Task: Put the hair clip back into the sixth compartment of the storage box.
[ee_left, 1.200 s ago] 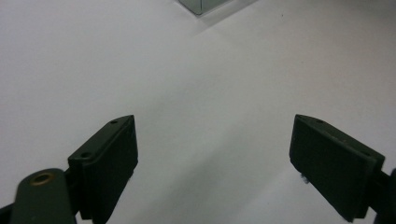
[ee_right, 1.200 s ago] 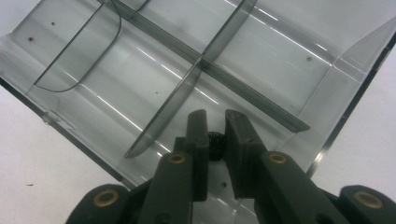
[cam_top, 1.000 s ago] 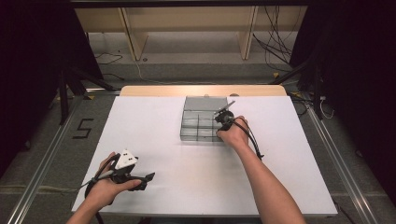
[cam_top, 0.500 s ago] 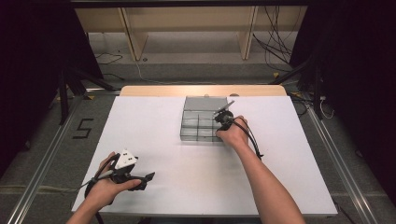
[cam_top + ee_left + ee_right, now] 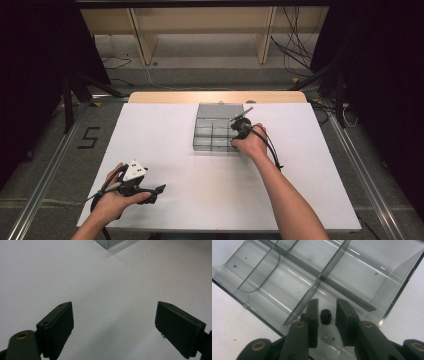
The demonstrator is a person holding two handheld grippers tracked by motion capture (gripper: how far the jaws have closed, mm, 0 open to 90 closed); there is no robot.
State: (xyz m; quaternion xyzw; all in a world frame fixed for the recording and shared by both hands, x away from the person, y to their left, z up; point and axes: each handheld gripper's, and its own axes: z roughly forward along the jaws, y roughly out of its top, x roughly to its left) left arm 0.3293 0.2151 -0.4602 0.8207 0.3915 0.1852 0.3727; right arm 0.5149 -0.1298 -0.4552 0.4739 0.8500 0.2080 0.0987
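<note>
1. Nearest, by the table's (image 5: 200, 165) near left corner, the left gripper (image 5: 150, 192) rests in the person's hand, jaws spread wide over bare white surface, grasping nothing.
2. Farther back, the right gripper (image 5: 325, 317) reaches into the clear divided box's (image 5: 205, 131) near right compartment; its jaws have just been opening.
3. Between them, untouched by either pad, a small black knurled cylindrical nut (image 5: 326, 316) stands on the box floor, released.
</note>
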